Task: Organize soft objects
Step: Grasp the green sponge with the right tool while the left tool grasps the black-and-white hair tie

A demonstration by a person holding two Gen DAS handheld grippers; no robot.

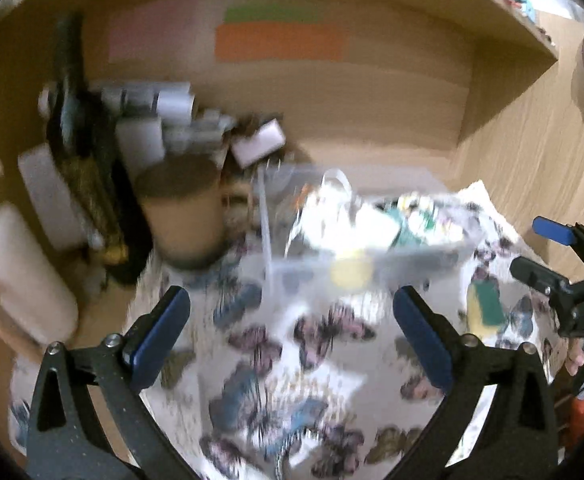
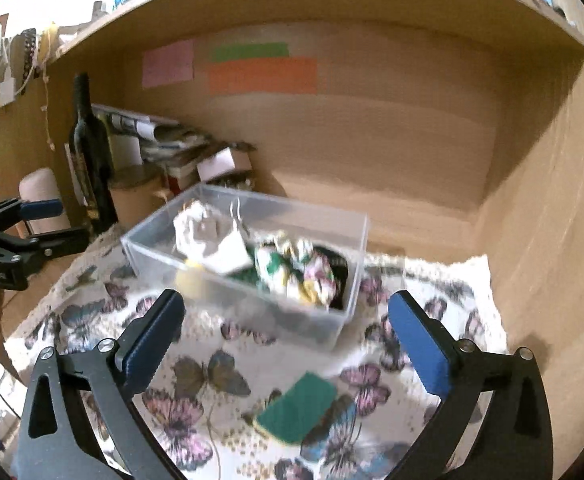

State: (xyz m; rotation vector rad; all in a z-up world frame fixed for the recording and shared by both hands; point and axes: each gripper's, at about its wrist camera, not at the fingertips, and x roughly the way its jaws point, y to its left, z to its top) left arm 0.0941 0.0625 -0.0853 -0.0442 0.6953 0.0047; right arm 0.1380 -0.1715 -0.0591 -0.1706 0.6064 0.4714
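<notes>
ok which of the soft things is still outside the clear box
The green and yellow sponge, lying alone on the butterfly cloth in front of the right gripper. The other soft pieces sit bunched inside the clear box.

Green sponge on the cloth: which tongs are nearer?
Right. The green sponge lies just ahead of the open right tongs, between their tips. The left tongs hang open further off, with the sponge to their right.
</notes>
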